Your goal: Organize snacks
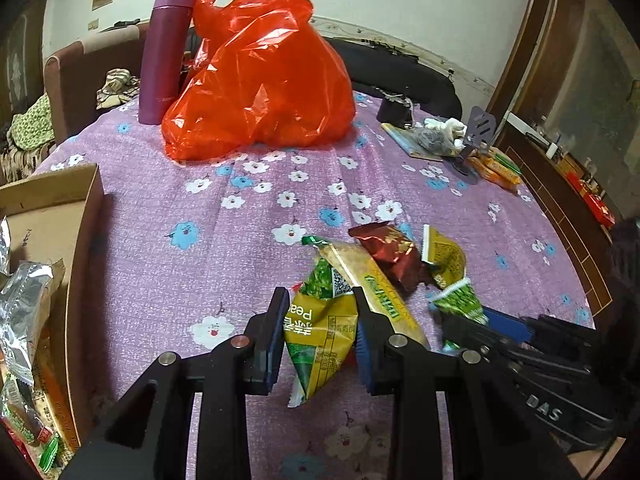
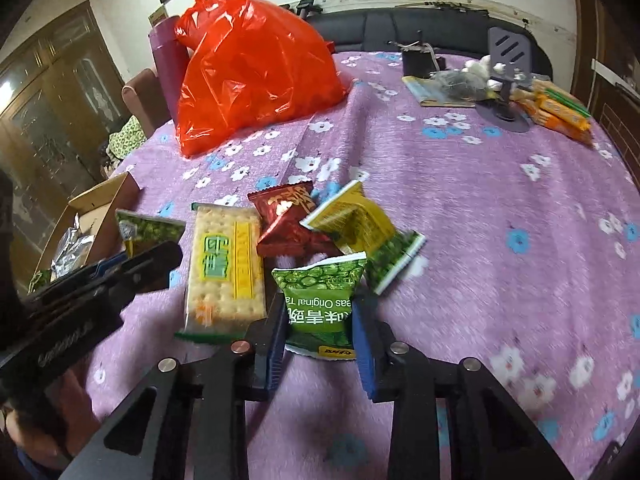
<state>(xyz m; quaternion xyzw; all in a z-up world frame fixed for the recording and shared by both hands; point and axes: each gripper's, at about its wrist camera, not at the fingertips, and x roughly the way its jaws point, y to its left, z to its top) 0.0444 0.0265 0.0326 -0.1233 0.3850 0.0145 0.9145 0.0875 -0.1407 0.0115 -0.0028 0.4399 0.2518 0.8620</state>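
Purple flowered cloth (image 2: 460, 208) fills both views. Left gripper (image 1: 320, 332) clamps a green pea packet (image 1: 320, 328); right gripper (image 2: 320, 320) grips another pea packet (image 2: 320, 300), lower centre. Cardboard box (image 1: 52, 216) is cropped at left, its contents largely hidden.

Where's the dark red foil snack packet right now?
The dark red foil snack packet lies mid-table in the right wrist view, between the cracker pack and the yellow packet.

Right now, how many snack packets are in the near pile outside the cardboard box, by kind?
Green pea packets: 3, one in the left gripper, one in the right gripper, one loose
Cracker packets: 1
Red packets: 1
Total: 5
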